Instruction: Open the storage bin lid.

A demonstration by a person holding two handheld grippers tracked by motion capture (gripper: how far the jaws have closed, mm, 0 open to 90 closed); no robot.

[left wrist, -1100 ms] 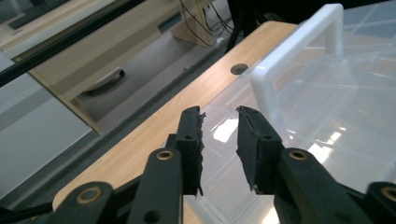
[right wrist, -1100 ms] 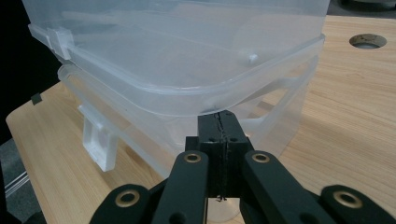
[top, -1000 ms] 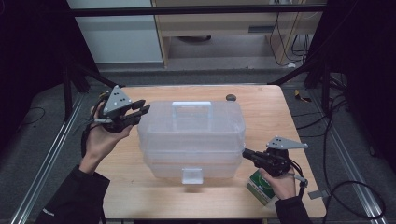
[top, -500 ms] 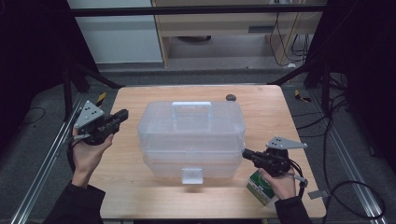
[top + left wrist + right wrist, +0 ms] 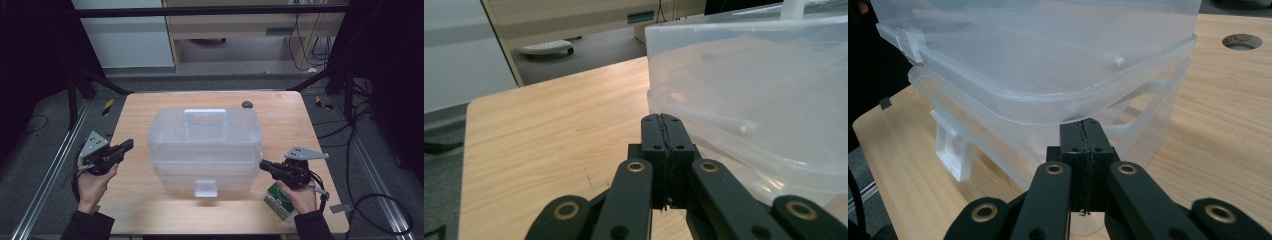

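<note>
A clear plastic storage box [image 5: 205,145] with a lid, a top handle and a front latch [image 5: 205,188] stands mid-table. My left gripper [image 5: 128,145] is held low at the table's left edge, pointing at the box's left side and apart from it. Its jaws have just been closing and now meet with nothing between them [image 5: 663,125], the box [image 5: 764,85] to their right. My right gripper [image 5: 263,165] is shut and empty at the box's right front corner. Its tip [image 5: 1083,131] sits just under the lid rim of the box [image 5: 1023,50].
The wooden table [image 5: 140,115] has bare room left of the box and along the front. A green and white carton [image 5: 278,200] lies under my right hand at the front right. A dark round hole [image 5: 247,104] sits behind the box. Cabinets stand beyond the table.
My left hand has dropped from beside the box's upper left corner, down and leftward to the table's left edge, and its jaws have closed. The right hand and the box have stayed put.
</note>
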